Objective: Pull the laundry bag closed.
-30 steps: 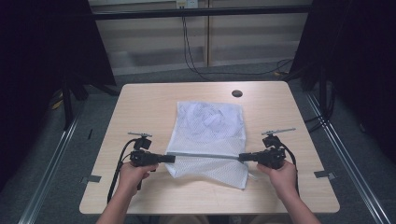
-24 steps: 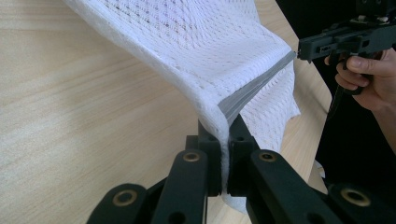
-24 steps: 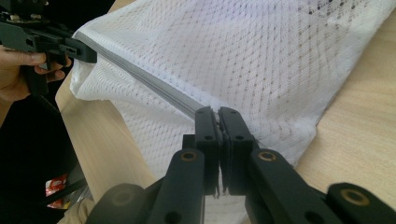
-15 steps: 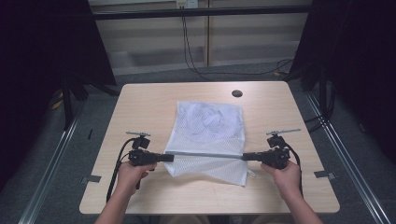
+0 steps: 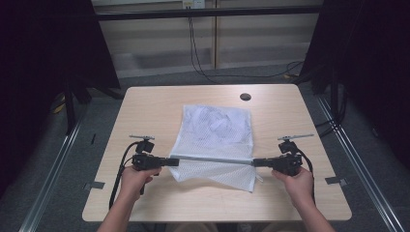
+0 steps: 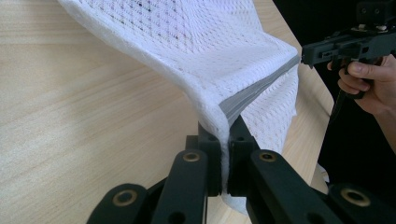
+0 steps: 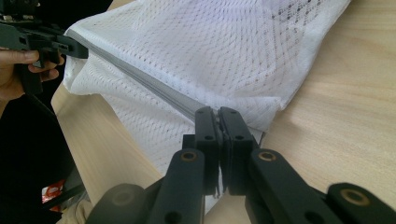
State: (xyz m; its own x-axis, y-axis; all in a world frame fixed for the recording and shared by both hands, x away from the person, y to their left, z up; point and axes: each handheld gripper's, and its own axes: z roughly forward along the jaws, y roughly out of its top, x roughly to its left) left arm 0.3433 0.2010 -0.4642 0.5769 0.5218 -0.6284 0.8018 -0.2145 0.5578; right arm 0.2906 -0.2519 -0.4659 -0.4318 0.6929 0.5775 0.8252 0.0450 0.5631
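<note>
A white mesh bag [image 5: 216,135] with a grey zipper strip [image 5: 212,159] lies on the wooden table [image 5: 145,111], its near edge lifted. My left gripper [image 5: 175,162] is shut on the zipper edge's left end, and the right gripper [image 5: 255,162] is shut on its right end, so the strip runs taut between them. In the left gripper view the jaws [image 6: 224,154] pinch the mesh bag [image 6: 196,42] at its fold. In the right gripper view the gripper [image 7: 218,135] clamps the zipper strip [image 7: 140,79] of the mesh bag [image 7: 224,51]. Something pale and crumpled shows through the mesh.
A dark round hole [image 5: 245,96] sits in the table near its far edge. Black curtains hang at both sides, and cables run down the back wall. Bare tabletop lies left, right and in front of the bag.
Both grippers have moved apart and slightly toward me, pulling the zipper edge straighter and tighter. The bag's near end has lifted off the table.
</note>
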